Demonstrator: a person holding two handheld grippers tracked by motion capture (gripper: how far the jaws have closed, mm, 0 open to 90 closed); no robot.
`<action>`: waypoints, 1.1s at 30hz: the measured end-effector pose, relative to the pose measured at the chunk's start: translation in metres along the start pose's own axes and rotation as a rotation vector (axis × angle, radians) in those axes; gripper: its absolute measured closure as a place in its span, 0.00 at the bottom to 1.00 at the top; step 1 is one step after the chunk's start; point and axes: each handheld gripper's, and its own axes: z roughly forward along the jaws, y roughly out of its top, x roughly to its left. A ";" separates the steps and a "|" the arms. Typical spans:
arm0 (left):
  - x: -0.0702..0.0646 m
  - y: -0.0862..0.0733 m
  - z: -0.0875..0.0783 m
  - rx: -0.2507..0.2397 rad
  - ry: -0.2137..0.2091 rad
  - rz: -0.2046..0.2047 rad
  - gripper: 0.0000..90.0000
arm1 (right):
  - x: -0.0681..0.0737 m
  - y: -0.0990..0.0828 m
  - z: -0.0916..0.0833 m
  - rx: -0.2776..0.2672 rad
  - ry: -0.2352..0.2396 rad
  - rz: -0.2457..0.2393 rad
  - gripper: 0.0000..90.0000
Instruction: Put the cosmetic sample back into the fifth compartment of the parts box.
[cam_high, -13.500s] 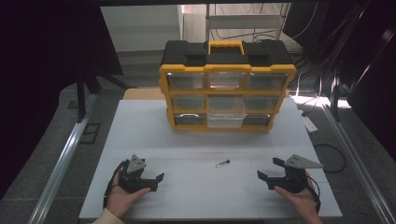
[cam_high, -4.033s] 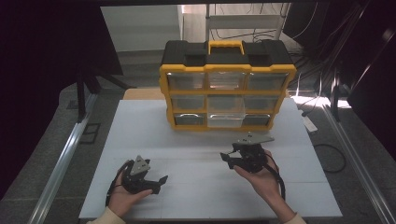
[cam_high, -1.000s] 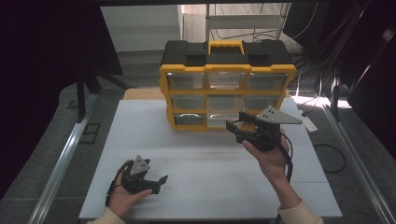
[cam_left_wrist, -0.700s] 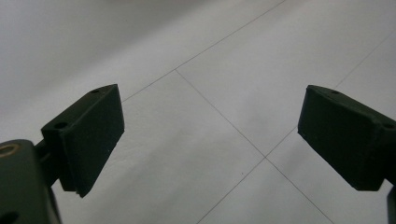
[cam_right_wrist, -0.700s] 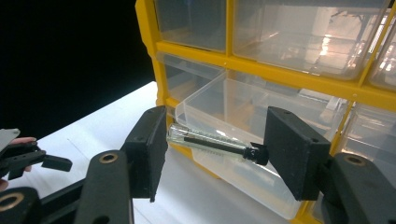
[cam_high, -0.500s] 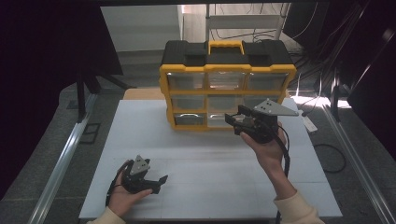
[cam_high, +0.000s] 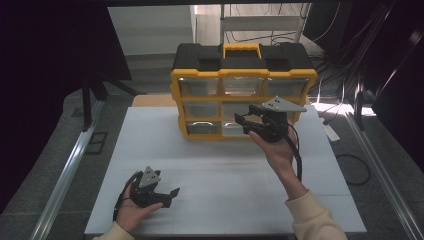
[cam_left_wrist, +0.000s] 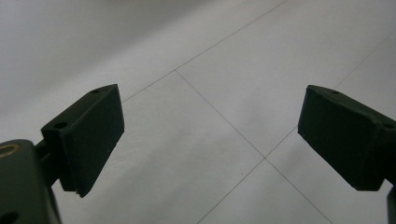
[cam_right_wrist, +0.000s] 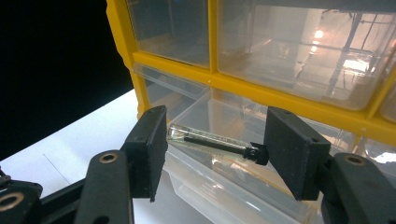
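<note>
Spanning the right gripper (cam_right_wrist: 212, 147) jaw to jaw, the clamped clear tube (cam_right_wrist: 212, 143) lies crosswise just above the pulled-out drawer (cam_right_wrist: 219, 186); left gripper (cam_high: 167, 196) gapes, far off.

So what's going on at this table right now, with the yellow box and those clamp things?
A person works with a two-jaw gripper in each hand. The right gripper is shut end to end on a small clear tube with a thin black part inside, held at the front of a yellow and black organiser cabinet with clear plastic drawers. A bottom drawer stands pulled out just beneath the tube. The left gripper rests near the front of the white table, jaws open and holding nothing.
</note>
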 end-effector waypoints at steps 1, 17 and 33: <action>0.000 0.000 0.000 -0.001 0.001 0.000 0.09 | 0.000 0.001 0.001 0.001 -0.001 0.000 0.45; 0.000 0.000 0.000 -0.002 0.003 0.003 0.09 | -0.001 0.007 0.019 0.025 -0.032 -0.019 0.45; 0.000 0.000 -0.001 0.001 0.003 0.007 0.09 | -0.007 0.002 0.032 0.085 -0.073 -0.010 0.45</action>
